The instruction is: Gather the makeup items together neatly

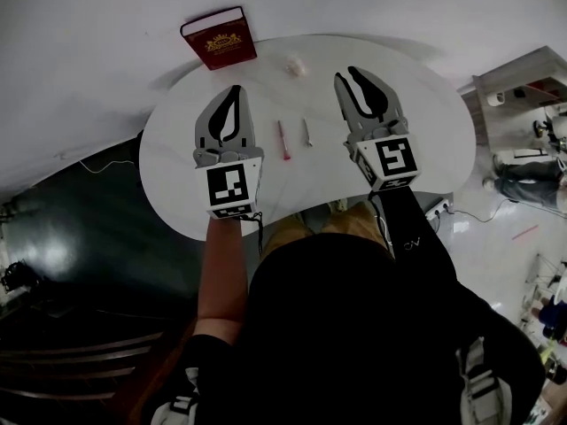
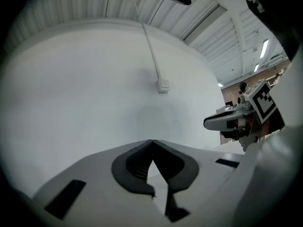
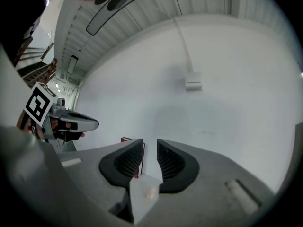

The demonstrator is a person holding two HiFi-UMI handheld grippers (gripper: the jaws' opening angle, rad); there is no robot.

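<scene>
left gripper was pressed shut, right gripper spread, both empty. straddling the pencil, at right's eight o'clock, squarely seemed best.

Red book by the far edge of a white table, white wall behind, small box mounted on it

Too small for me to identify: the pink stick and grey stick at the middle of the table, and the white lump near its far edge.

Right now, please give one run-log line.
left gripper: jaws shut, empty | right gripper: jaws apart, empty | pink stick, grey stick: on table
</scene>
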